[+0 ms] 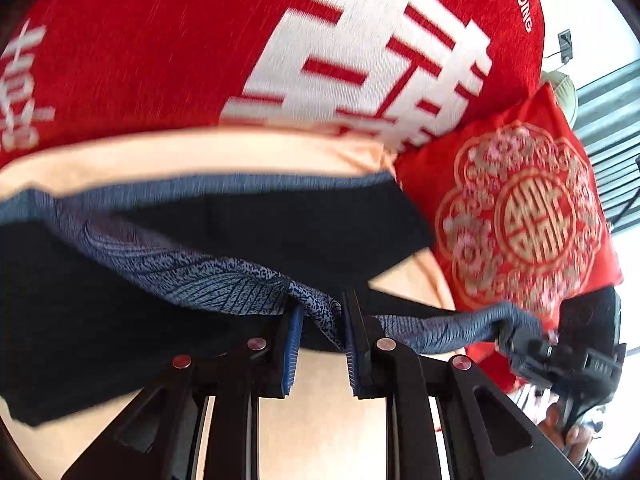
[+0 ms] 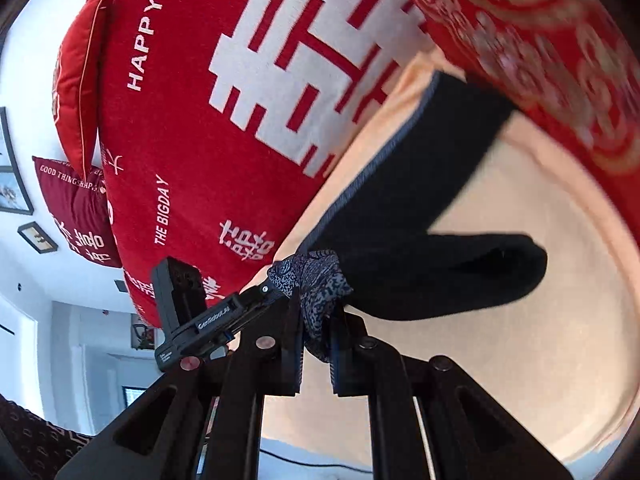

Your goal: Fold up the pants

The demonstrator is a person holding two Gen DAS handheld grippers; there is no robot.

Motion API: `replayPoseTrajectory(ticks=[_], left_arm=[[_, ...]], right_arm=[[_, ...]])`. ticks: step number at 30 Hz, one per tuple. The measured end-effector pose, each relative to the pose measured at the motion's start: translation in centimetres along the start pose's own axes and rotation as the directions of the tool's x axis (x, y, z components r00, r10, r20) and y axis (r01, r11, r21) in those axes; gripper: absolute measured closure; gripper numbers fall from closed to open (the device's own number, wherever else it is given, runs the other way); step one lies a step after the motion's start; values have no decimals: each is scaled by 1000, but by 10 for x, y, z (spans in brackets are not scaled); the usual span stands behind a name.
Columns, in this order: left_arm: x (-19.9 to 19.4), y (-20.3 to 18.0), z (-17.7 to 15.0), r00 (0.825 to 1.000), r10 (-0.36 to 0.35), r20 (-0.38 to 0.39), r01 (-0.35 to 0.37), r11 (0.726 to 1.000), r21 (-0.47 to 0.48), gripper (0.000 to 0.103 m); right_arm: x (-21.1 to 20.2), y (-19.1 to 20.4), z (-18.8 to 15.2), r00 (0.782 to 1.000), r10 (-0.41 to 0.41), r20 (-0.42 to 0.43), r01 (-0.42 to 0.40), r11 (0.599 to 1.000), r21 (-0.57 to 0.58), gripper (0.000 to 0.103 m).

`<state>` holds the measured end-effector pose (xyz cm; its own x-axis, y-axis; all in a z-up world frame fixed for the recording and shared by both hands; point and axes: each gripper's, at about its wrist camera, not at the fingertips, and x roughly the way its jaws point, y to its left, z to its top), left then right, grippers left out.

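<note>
The pants (image 1: 256,236) are dark navy with a blue patterned waistband (image 1: 200,276) and lie on a peach sheet (image 1: 200,156). My left gripper (image 1: 320,312) is shut on the waistband, with cloth bunched between its blue pads. My right gripper (image 1: 516,344) shows at the right of the left wrist view, holding the same waistband further along. In the right wrist view my right gripper (image 2: 318,320) is shut on bunched patterned waistband (image 2: 316,276), and the dark pant legs (image 2: 420,208) spread away over the sheet. My left gripper (image 2: 268,292) pinches the cloth just to the left.
A large red cushion with white characters (image 1: 200,40) stands right behind the pants. A red embroidered cushion (image 1: 520,220) lies at the right. More red cushions (image 2: 80,80) and framed pictures (image 2: 36,236) show at the left of the right wrist view.
</note>
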<state>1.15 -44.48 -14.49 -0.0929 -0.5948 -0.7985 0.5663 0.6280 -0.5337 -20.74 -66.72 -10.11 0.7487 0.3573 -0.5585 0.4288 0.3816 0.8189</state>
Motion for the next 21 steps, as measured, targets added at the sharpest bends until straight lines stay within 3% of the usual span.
replayPoseTrajectory(ticks=[4,5,6,7,8,9,11,13,15,16,18,19,20,21], left_arm=[[3,-10,33,997,74,37,-76,996,48,77],[2,-10,37,992,116,53,-119,991,58,57],[-1,-8,40,982,172,81,-177,982,62,44],[-5,-5,41,971,216,107,-223,973,61,32],[-8,0,41,961,249,120,-257,965,59,32],[-8,6,40,954,278,112,-285,957,55,32],[-4,24,34,934,349,79,-352,936,31,32],[4,47,23,896,443,35,-443,896,11,32],[13,74,9,855,518,-17,-518,855,-24,32],[17,89,1,843,536,-50,-538,841,-53,32],[26,115,-15,824,554,-119,-566,817,-108,32],[26,121,-22,831,544,-114,-555,822,-126,30],[23,121,-25,837,542,-75,-547,828,-124,30],[24,118,-27,830,552,-74,-557,824,-100,30]], right_arm=[[30,13,77,994,-106,-23,103,987,-127,88],[41,15,94,986,-164,-19,159,975,-153,86],[51,14,109,975,-222,-16,215,959,-182,78],[58,11,118,964,-266,-14,258,945,-201,66],[67,8,130,944,-330,-14,319,921,-225,34],[73,8,139,935,-356,-12,342,908,-242,23],[77,10,149,933,-359,-21,342,904,-255,23],[73,7,143,941,-335,-46,316,920,-231,23],[69,-7,122,922,-383,-63,365,911,-194,24],[69,-15,111,908,-412,-73,394,901,-180,25],[71,-37,88,888,-449,-98,434,889,-146,35],[73,-48,82,883,-458,-102,445,887,-126,39],[75,-58,80,889,-447,-100,439,894,-95,42],[77,-68,80,898,-431,-90,427,902,-60,42]])
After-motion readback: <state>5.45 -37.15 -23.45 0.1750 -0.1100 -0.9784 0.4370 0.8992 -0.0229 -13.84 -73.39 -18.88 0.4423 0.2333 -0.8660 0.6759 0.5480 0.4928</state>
